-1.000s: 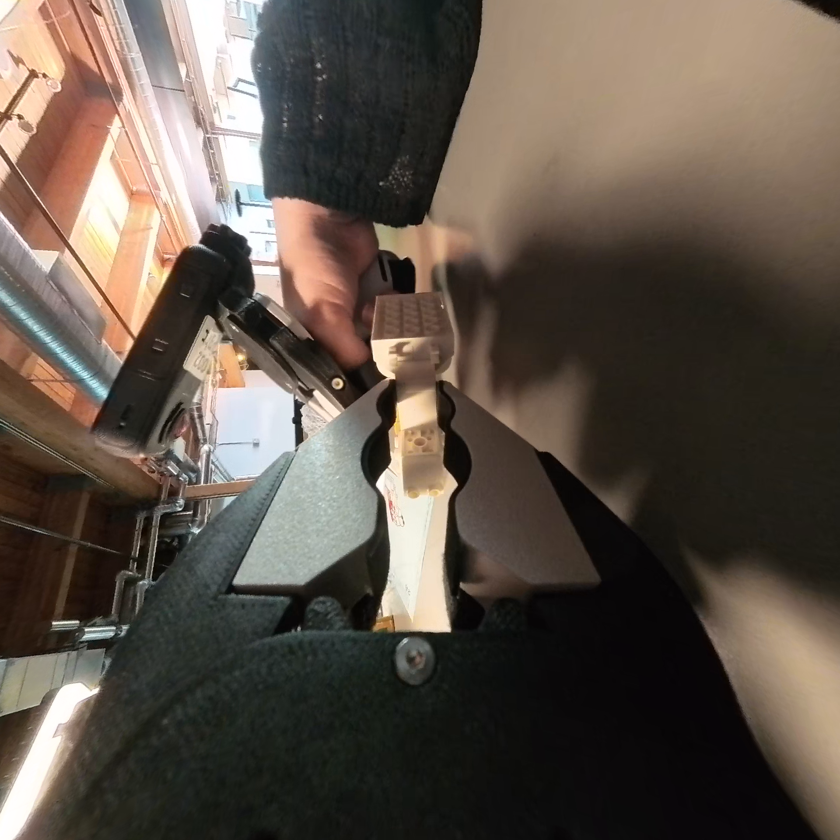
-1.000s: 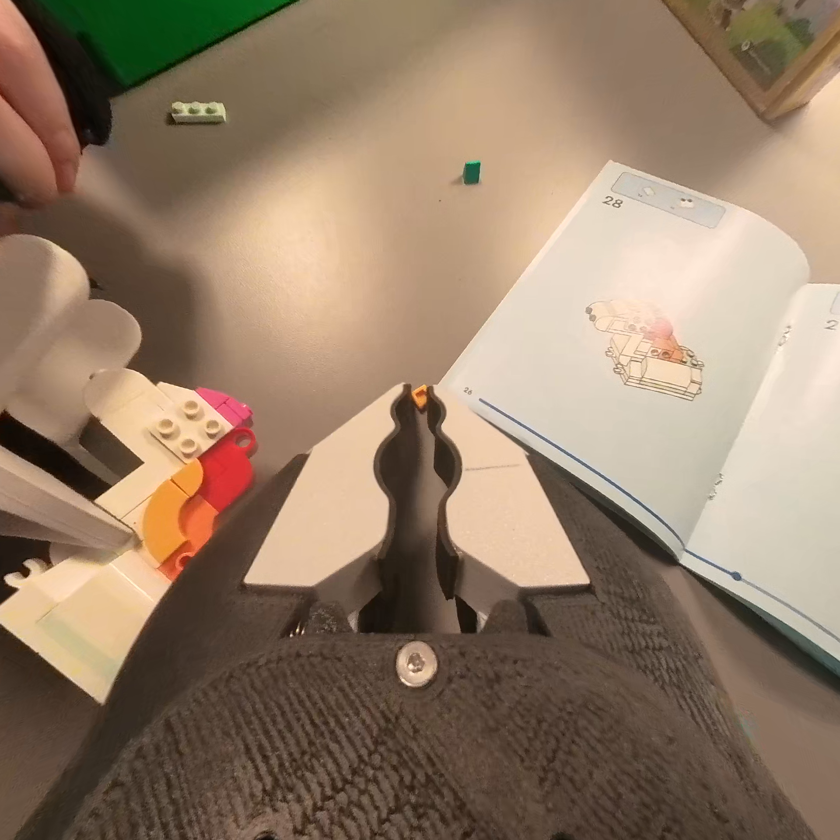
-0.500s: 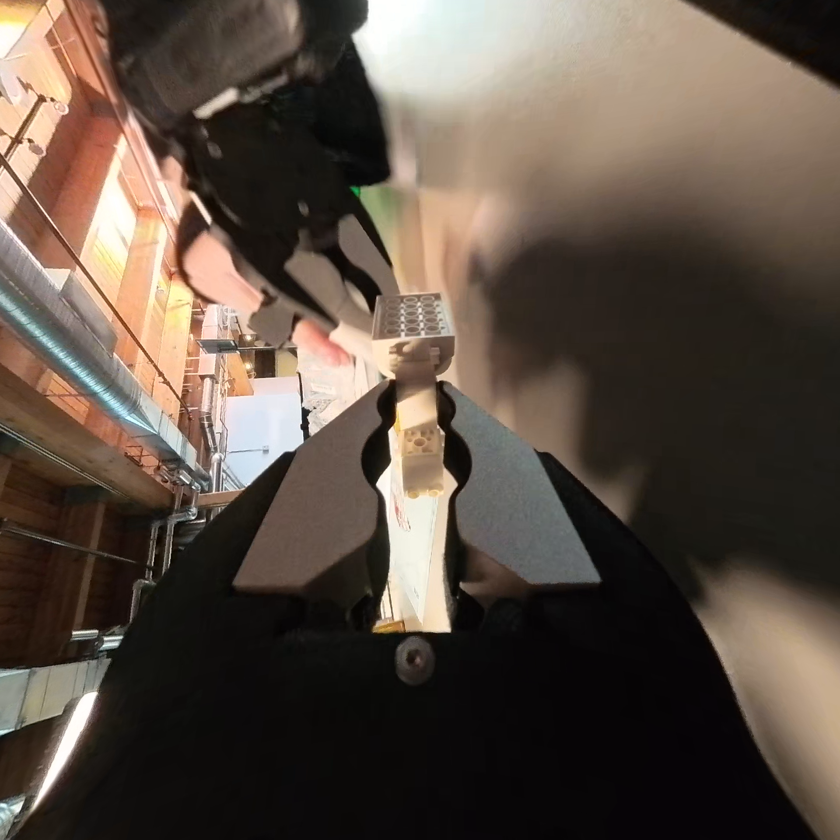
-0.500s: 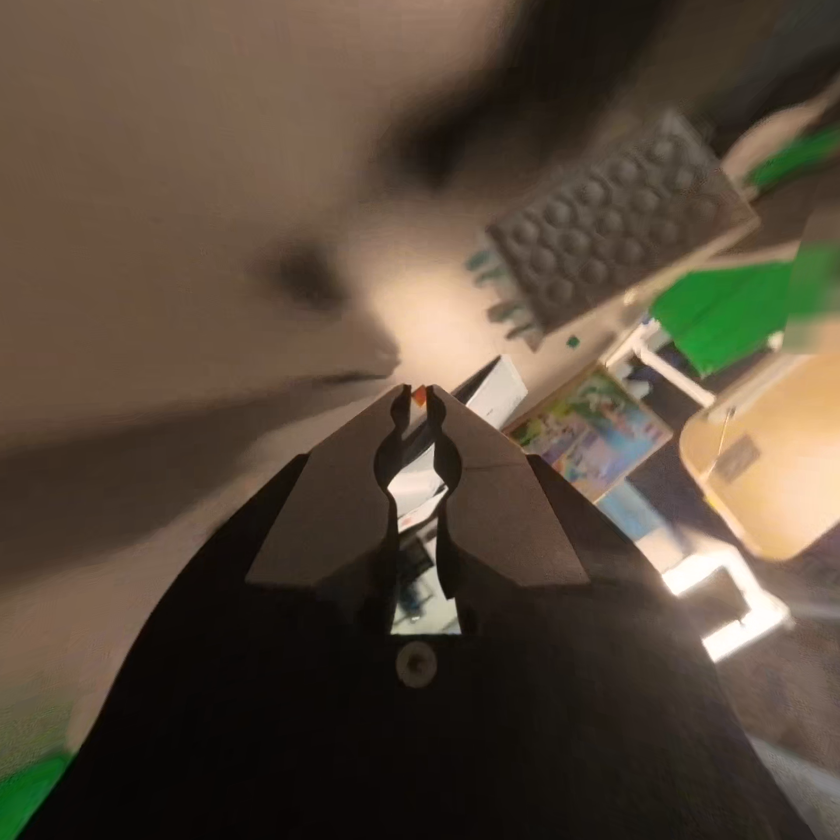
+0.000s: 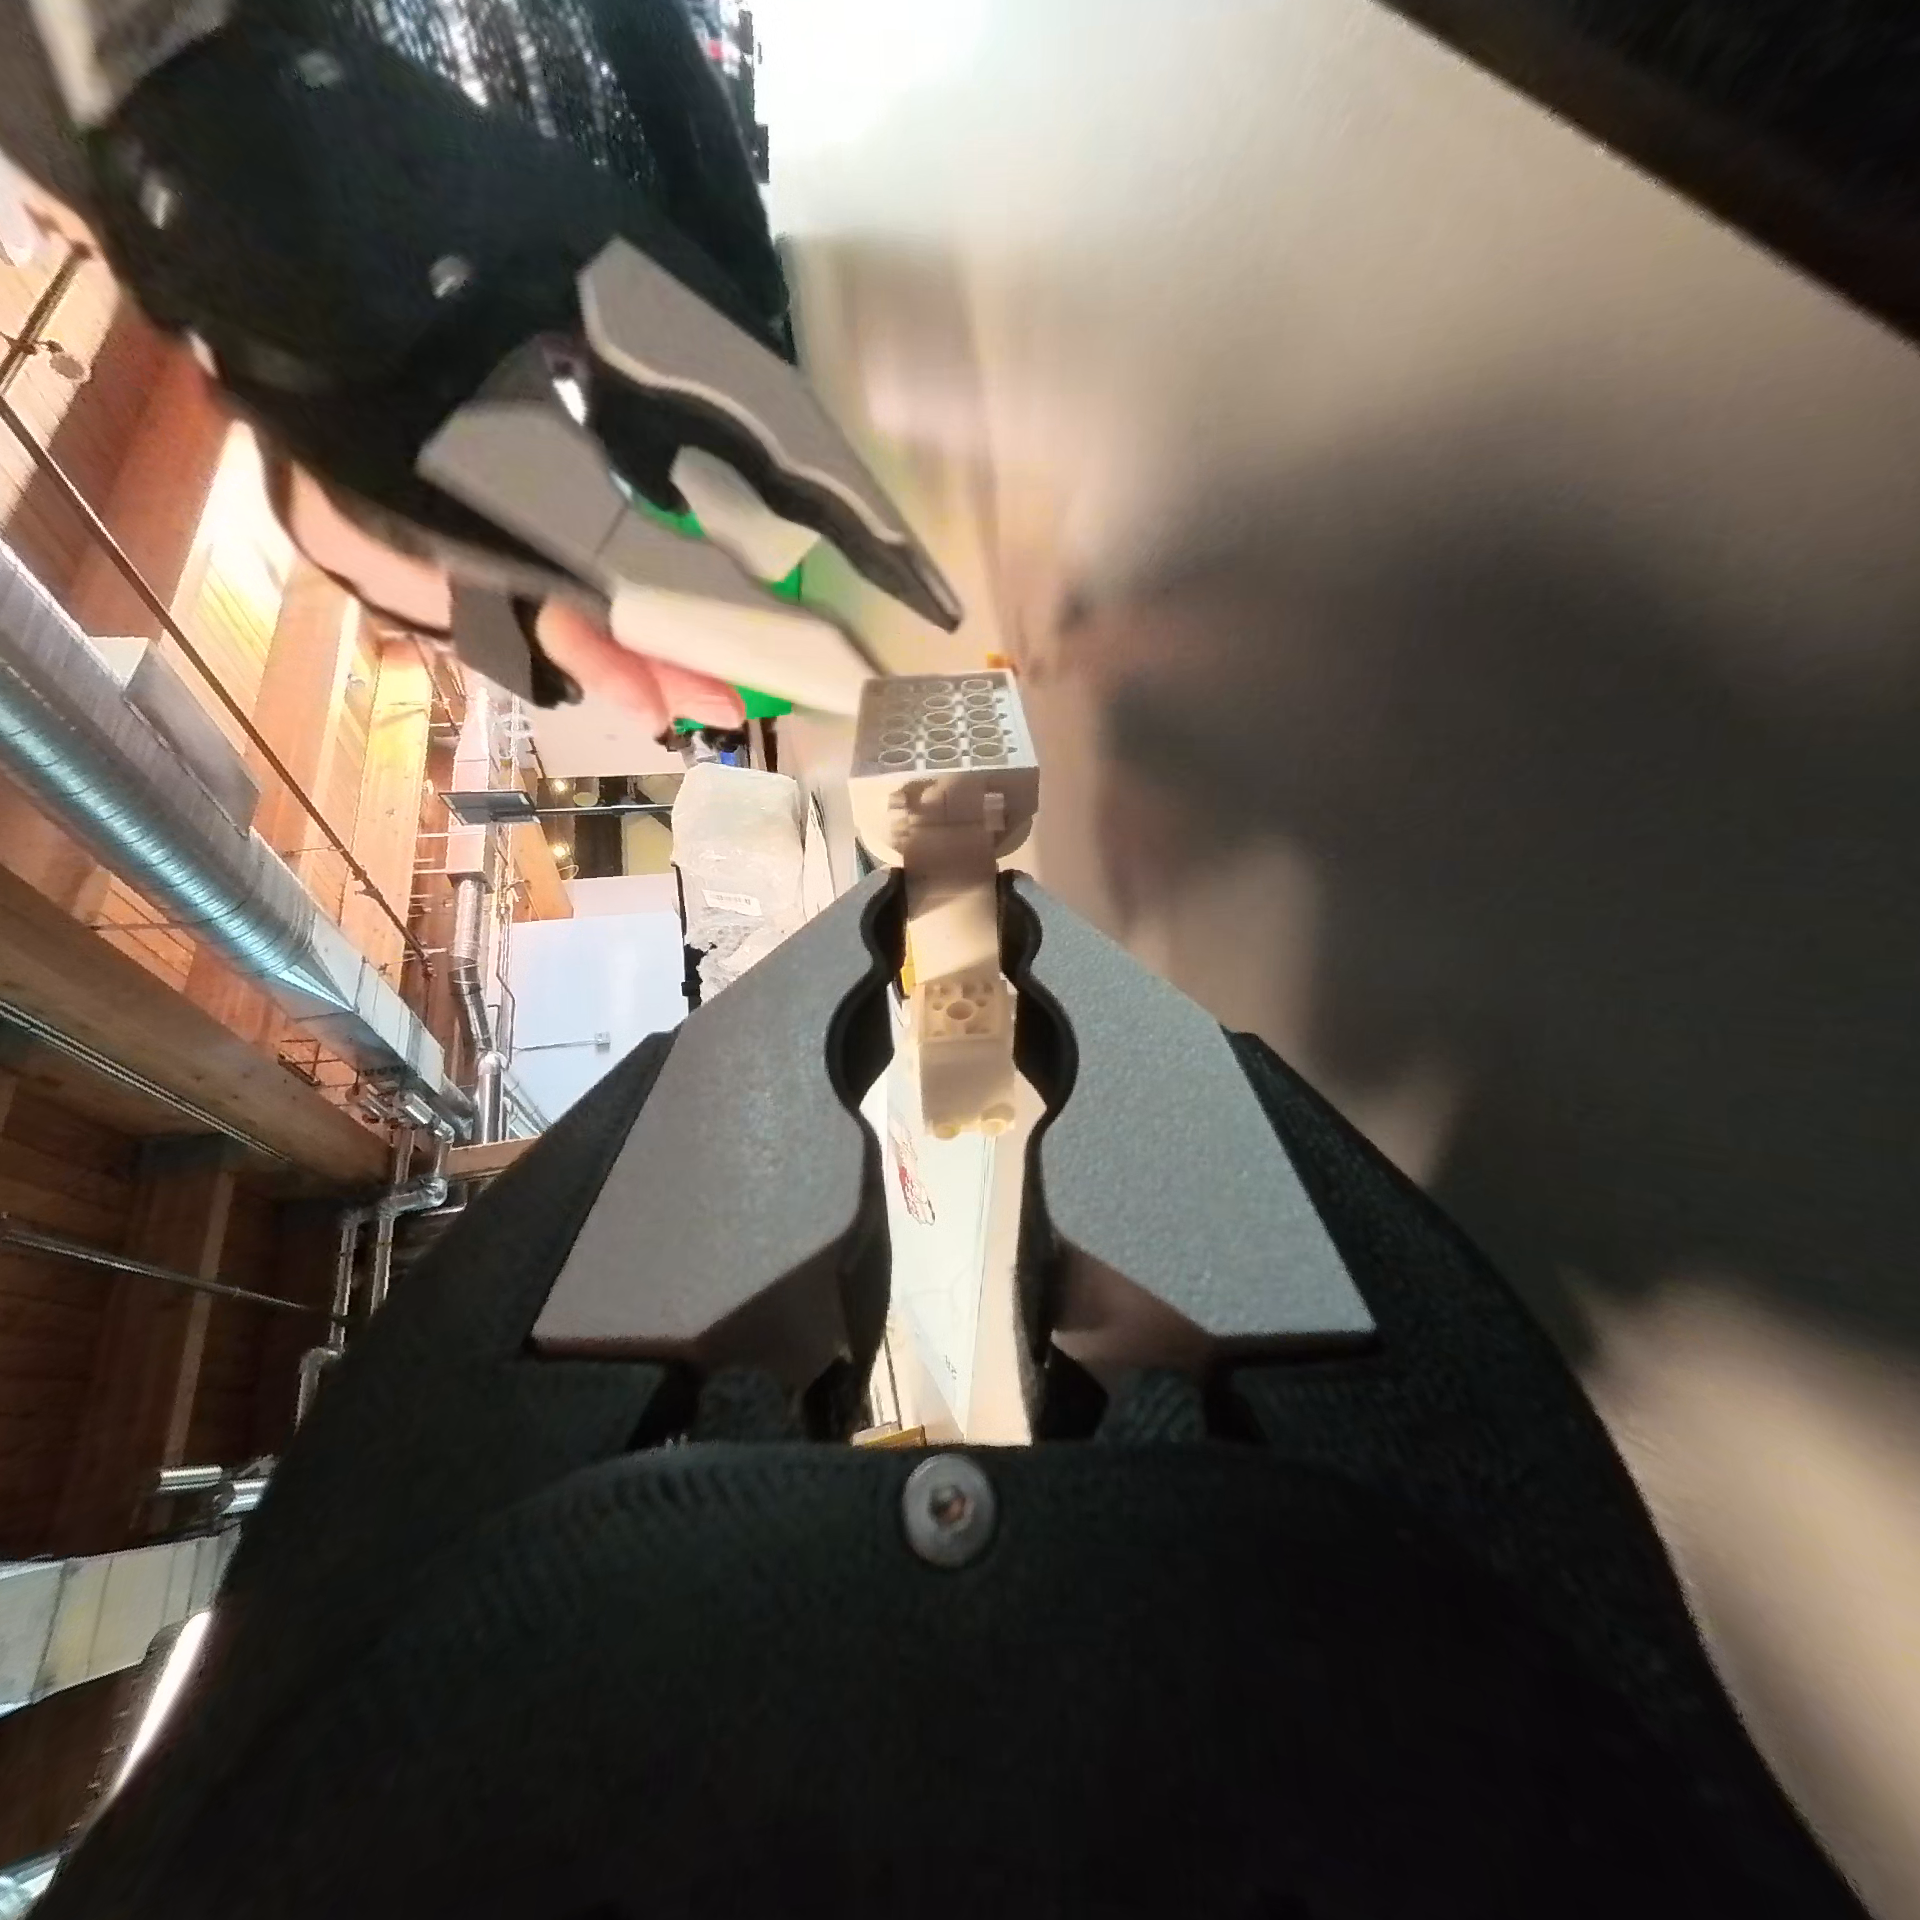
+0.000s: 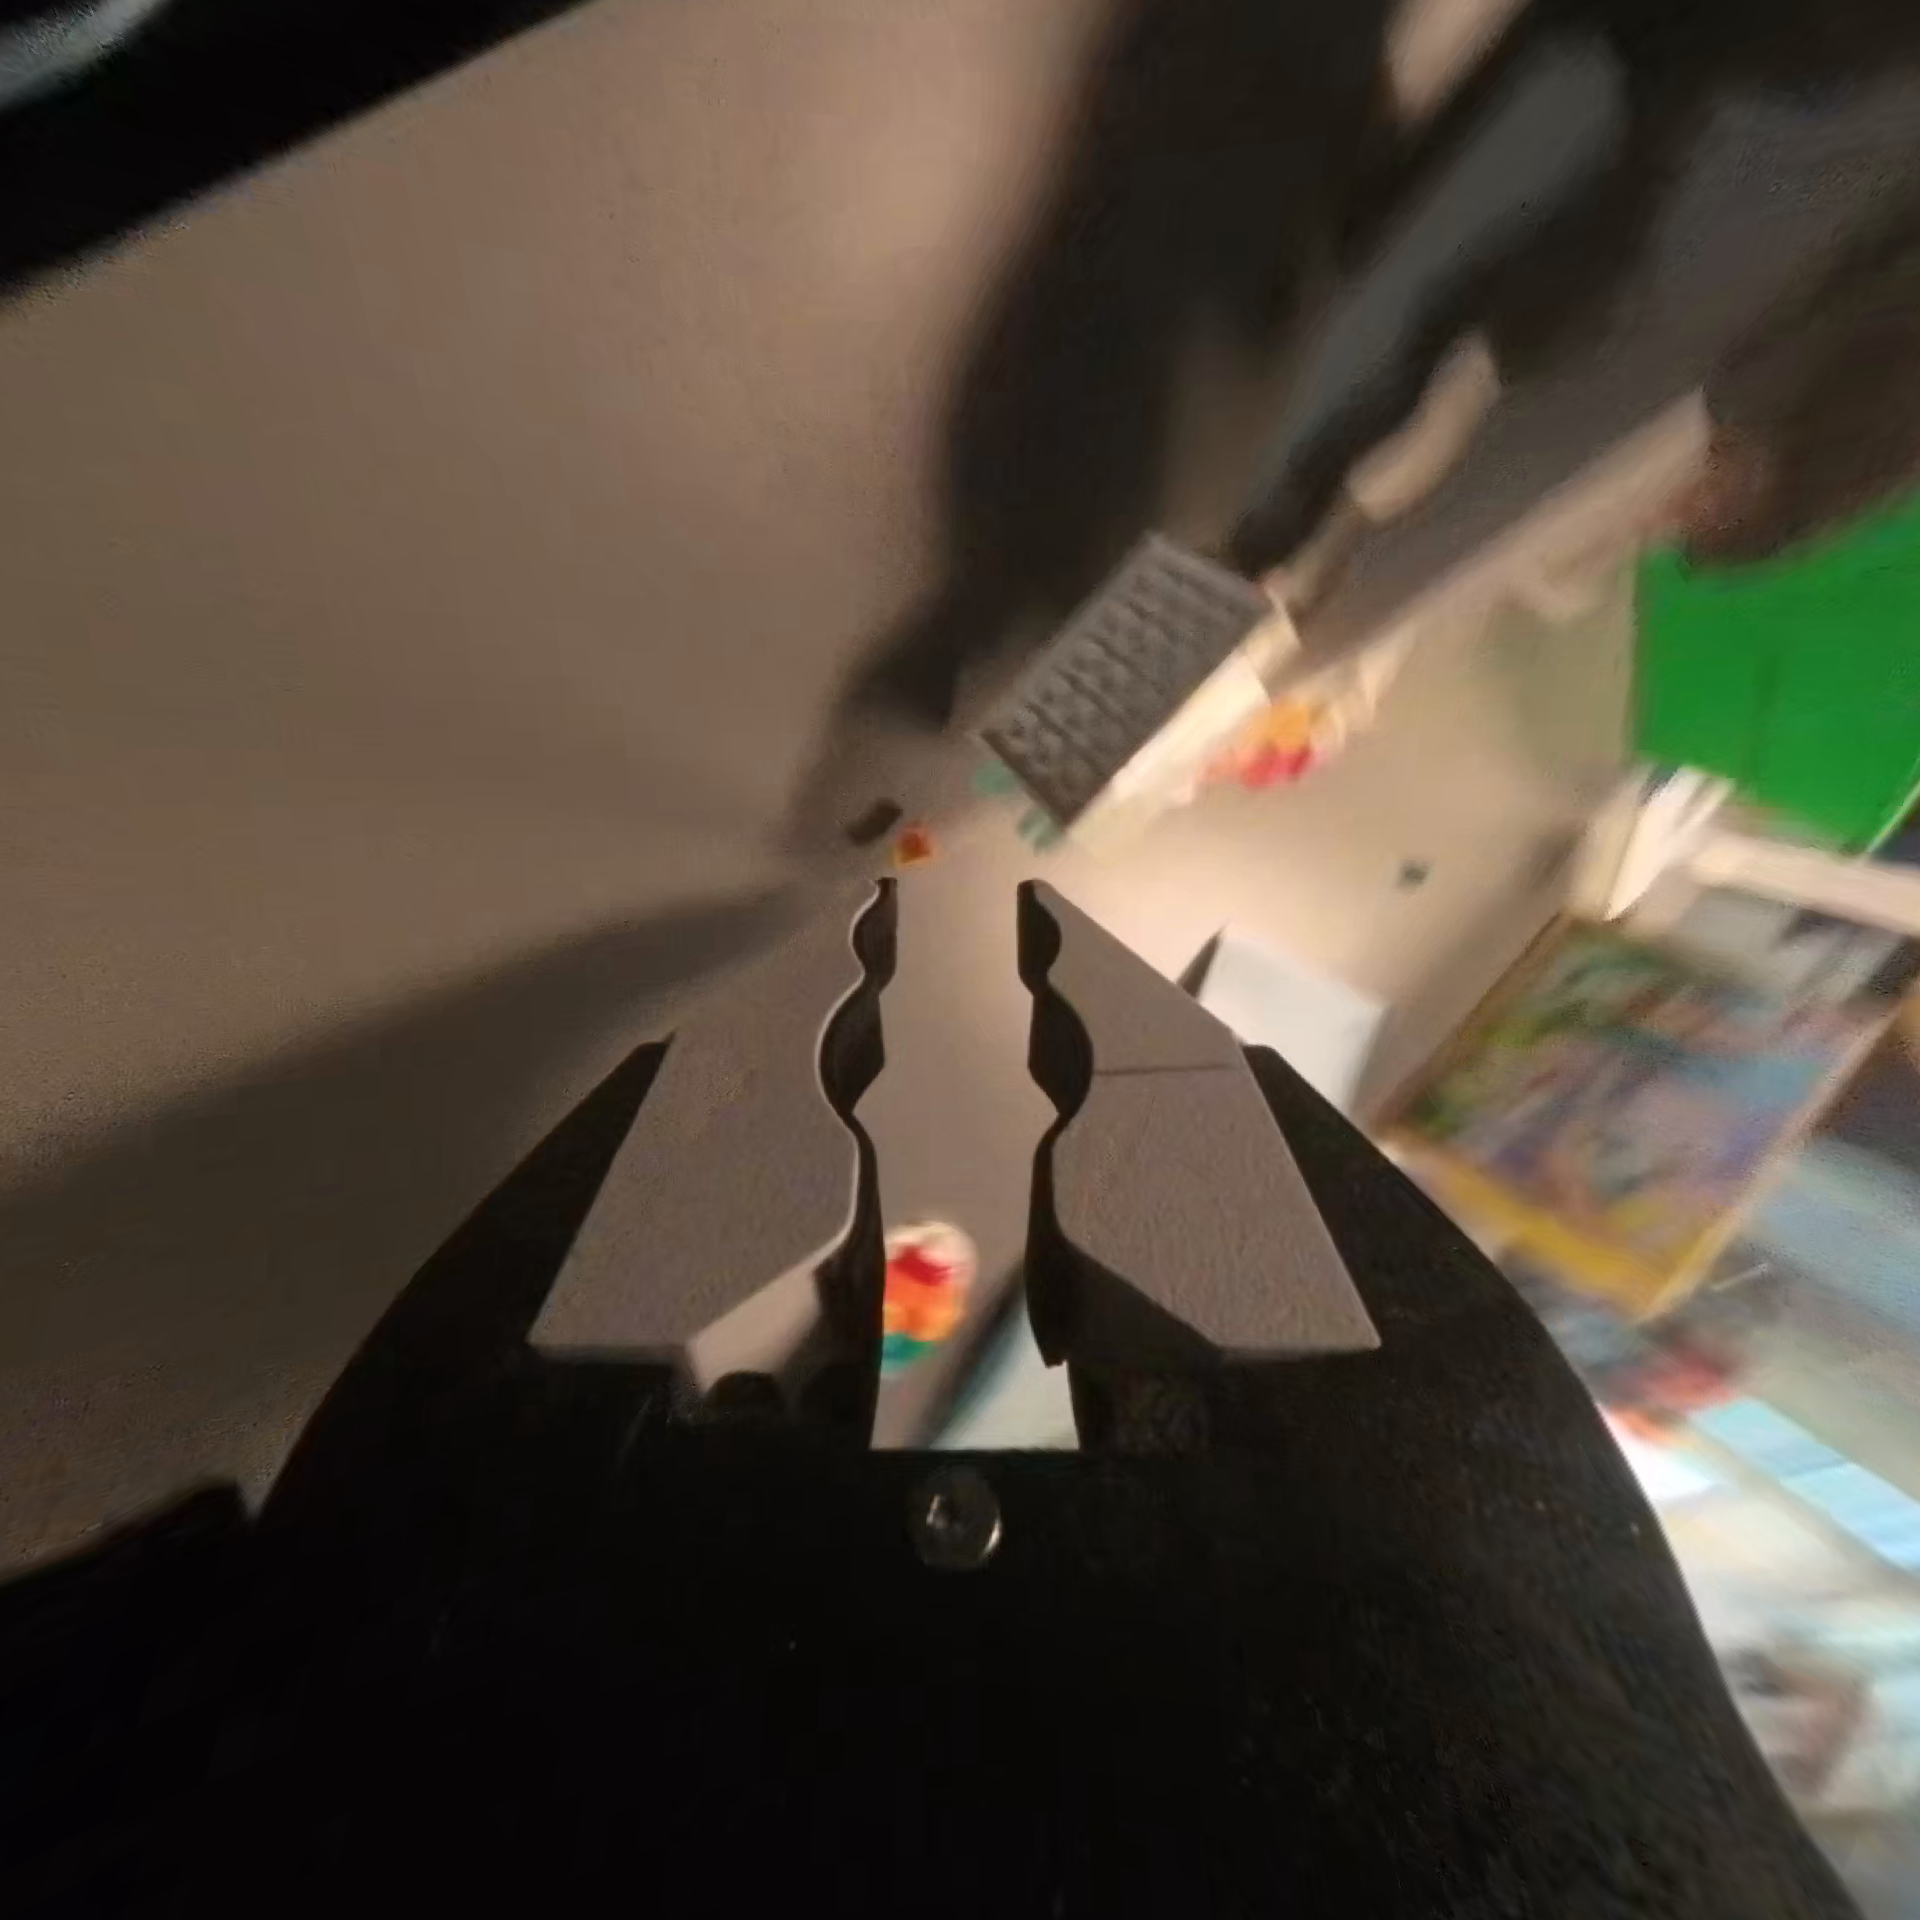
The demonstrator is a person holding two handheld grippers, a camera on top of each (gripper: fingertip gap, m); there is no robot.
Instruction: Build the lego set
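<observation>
left tongs (image 5: pixel 951 935) clamped on the white lego build (image 5: pixel 951 862), right tongs (image 6: pixel 951 894) spread apart with nothing in them, tiny orange piece (image 6: pixel 914 847) just past their tips

Motion blur smears the colourful box (image 6: pixel 1621 1091) and grey studded plate (image 6: pixel 1122 696).

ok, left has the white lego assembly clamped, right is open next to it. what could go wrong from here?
1. The left gripper grips the white assembly only by its narrow stem. The wide plate overhangs the tips, so a push from the right gripper could lever it loose.
2. The right gripper's jaws are empty, and a small orange piece shows just beyond them, apparently loose. With this much motion blur, it could get knocked away.
</observation>
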